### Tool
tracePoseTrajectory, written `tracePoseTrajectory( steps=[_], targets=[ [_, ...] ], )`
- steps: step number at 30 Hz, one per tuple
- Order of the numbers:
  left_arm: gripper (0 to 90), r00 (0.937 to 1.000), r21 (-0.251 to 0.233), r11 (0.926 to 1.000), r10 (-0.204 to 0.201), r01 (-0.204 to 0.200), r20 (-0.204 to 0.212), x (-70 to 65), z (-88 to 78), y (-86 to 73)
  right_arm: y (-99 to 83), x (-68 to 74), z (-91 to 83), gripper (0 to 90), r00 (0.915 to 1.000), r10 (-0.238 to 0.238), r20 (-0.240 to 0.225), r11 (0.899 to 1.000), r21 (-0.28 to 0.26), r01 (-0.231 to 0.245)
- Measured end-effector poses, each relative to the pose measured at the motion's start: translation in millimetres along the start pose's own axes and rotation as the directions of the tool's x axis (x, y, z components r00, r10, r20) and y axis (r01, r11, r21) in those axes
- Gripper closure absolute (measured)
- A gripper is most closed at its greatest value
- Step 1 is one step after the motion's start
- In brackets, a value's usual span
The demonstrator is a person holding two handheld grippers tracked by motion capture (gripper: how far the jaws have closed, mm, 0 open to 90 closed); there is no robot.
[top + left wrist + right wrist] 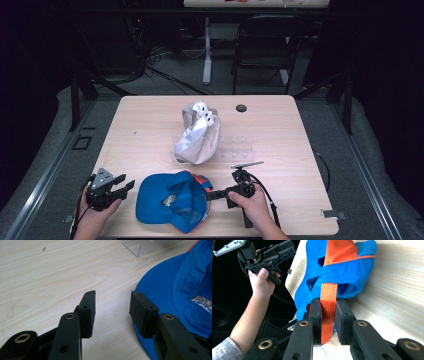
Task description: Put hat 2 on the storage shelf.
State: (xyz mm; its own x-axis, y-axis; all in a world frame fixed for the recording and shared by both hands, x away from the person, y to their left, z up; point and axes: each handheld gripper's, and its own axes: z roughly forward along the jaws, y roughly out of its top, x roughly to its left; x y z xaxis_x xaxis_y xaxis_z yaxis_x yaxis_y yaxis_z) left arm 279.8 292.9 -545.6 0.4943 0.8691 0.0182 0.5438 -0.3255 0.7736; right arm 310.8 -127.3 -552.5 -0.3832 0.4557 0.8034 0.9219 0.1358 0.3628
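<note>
Lying upside down near the front edge of the wooden table (150,115), a blue baseball cap (170,202) with its orange adjuster strap (328,305) stretched toward the right claw (328,322). Pinching that strap between both black pads, right claw turned sideways in the person's right hand (252,202), just right of the cap. Resting at the front left corner of the table, left claw (122,186) in the left hand (95,212), close beside the cap's brim and apart from it. Spread about halfway, left claw (112,311) with bare tabletop between the pads, having just closed a little; right-hand pad (141,312) hanging above the brim's edge, contact impossible to tell. Sitting farther back at mid-table, a white-and-grey cap (197,135) propped over a clear plastic stand (237,150). Lying near the far edge, a small dark round disc (241,107).
</note>
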Motion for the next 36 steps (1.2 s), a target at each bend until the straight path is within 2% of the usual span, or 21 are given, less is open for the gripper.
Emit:
tracePoseTrajectory(
  steps=[7,8,9,10,14,15,20,23,28,32,36],
  targets=[
    [56.4,0.9999,-0.009,0.9999,-0.006,0.006,-0.012,-0.4,-2.9,0.5,5.9,9.5,-10.8,77.9,0.9997,-0.005,-0.024,0.999,-0.038,0.004],
    [56.4,0.9999,-0.006,1.0,-0.005,0.004,-0.012,-0.5,-3.3,0.5,8.2,12.7,-14.3,77.9,0.9999,-0.017,0.002,0.999,-0.028,0.017],
    [56.4,0.9999,-0.006,1.0,-0.004,0.004,-0.01,-0.6,-3.2,0.5,9.8,15.3,-14.6,77.9,0.9993,-0.01,-0.037,0.999,-0.041,0.008],
    [56.4,1.0,-0.004,1.0,-0.002,0.002,-0.01,-0.7,-2.9,0.7,11.9,18.1,-16.0,77.9,0.999,-0.01,-0.043,0.999,-0.039,0.009],
    [56.4,1.0,-0.002,1.0,0.0,0.0,-0.008,-0.4,-1.3,1.2,25.7,39.8,-20.5,78.0,0.9978,-0.024,-0.061,0.999,-0.026,0.022],
    [56.4,1.0,-0.002,1.0,-0.003,0.003,-0.007,-0.5,-1.2,1.1,30.2,47.0,-21.2,78.0,0.9968,-0.035,-0.072,0.999,-0.019,0.034],
    [56.4,1.0,-0.003,1.0,-0.008,0.008,-0.006,0.7,-2.6,0.5,45.0,70.4,-27.0,78.1,0.992,-0.036,-0.121,0.999,-0.023,0.033],
    [56.4,0.9999,-0.007,0.9999,-0.008,0.007,-0.008,1.3,-3.1,0.1,52.8,82.6,-38.5,78.1,0.9876,-0.039,-0.152,0.999,-0.025,0.036],
    [56.4,0.9999,-0.007,0.9999,-0.008,0.008,-0.007,1.5,-3.2,0.2,56.3,98.7,-60.6,78.2,0.9851,-0.036,-0.168,0.999,-0.037,0.03],
    [56.4,1.0,0.002,1.0,-0.003,0.003,-0.003,1.0,-3.7,0.7,57.5,111.3,-84.2,78.2,0.9852,-0.051,-0.163,0.997,-0.063,0.042],
    [56.4,1.0,-0.004,1.0,-0.008,0.008,-0.006,-0.2,-3.1,0.8,59.2,119.5,-108.6,78.3,0.9885,-0.062,-0.138,0.995,-0.083,0.051]
  ],
)
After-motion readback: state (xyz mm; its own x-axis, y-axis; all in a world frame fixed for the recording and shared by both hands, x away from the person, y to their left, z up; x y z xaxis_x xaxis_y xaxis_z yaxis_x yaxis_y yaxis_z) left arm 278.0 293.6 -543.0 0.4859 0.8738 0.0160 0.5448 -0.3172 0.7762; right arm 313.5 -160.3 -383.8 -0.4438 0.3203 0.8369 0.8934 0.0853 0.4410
